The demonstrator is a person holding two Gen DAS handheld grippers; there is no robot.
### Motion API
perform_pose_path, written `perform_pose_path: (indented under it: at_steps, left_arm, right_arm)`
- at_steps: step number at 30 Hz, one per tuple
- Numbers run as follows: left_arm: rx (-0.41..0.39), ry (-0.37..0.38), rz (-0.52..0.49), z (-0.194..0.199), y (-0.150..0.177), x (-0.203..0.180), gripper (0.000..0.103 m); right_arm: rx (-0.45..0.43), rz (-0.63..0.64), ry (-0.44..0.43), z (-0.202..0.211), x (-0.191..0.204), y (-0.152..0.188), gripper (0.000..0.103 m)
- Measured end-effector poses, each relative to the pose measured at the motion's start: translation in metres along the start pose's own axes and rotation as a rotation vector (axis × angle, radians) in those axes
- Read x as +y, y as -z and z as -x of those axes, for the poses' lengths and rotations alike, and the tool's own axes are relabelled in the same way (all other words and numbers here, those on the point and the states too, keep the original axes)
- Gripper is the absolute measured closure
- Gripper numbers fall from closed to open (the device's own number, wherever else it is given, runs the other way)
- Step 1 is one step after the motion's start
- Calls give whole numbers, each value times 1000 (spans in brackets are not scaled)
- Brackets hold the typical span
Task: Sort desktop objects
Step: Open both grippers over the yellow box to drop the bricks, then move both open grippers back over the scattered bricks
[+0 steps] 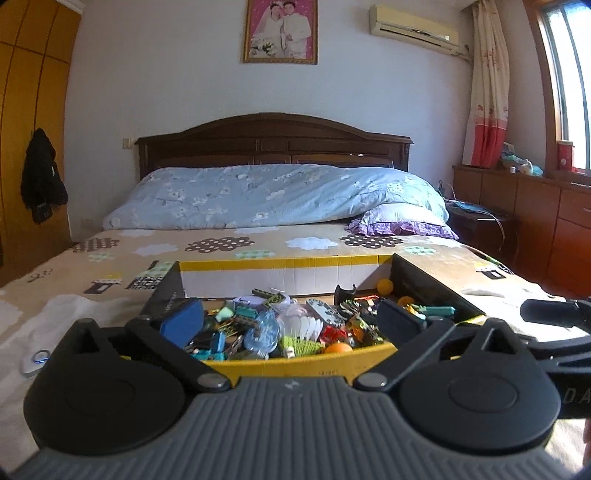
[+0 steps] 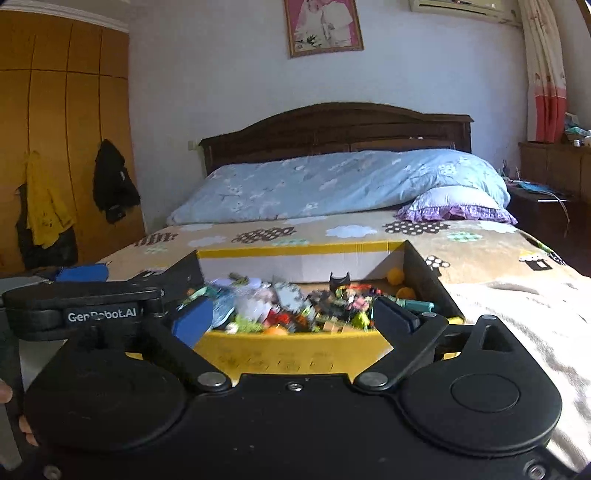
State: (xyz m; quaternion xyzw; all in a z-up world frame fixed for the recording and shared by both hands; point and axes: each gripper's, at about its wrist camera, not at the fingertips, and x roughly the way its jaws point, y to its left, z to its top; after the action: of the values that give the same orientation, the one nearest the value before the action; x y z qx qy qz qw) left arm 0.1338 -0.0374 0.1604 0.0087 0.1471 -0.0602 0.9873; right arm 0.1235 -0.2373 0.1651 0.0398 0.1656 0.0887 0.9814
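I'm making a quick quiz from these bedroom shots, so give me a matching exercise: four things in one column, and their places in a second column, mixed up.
Things:
1. black jacket
2. purple pillow
3. framed photo
4. orange ball

Places:
A. on the wall above the headboard
B. in the yellow box of small toys
C. hanging on the wooden wardrobe
D. on the bed, beside the blue quilt

Pairs: 1-C, 2-D, 3-A, 4-B
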Motion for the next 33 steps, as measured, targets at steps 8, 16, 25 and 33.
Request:
perform_pose_path:
  at_steps: [8, 16, 25, 33]
  left_arm:
    - [56, -16, -12, 60, 27, 6, 0]
    - [186, -53, 25, 83, 72, 19, 0]
    - [305, -85, 42, 84, 120, 34, 0]
    - [325, -96, 50, 82, 131, 35, 0]
  right_arm:
    - [64, -35, -27, 68, 24, 16, 4]
    - [95, -57, -20, 111, 49, 65, 0]
    - [175, -97, 19, 114, 64, 118, 0]
    - [222, -84, 34, 96, 69, 133, 0]
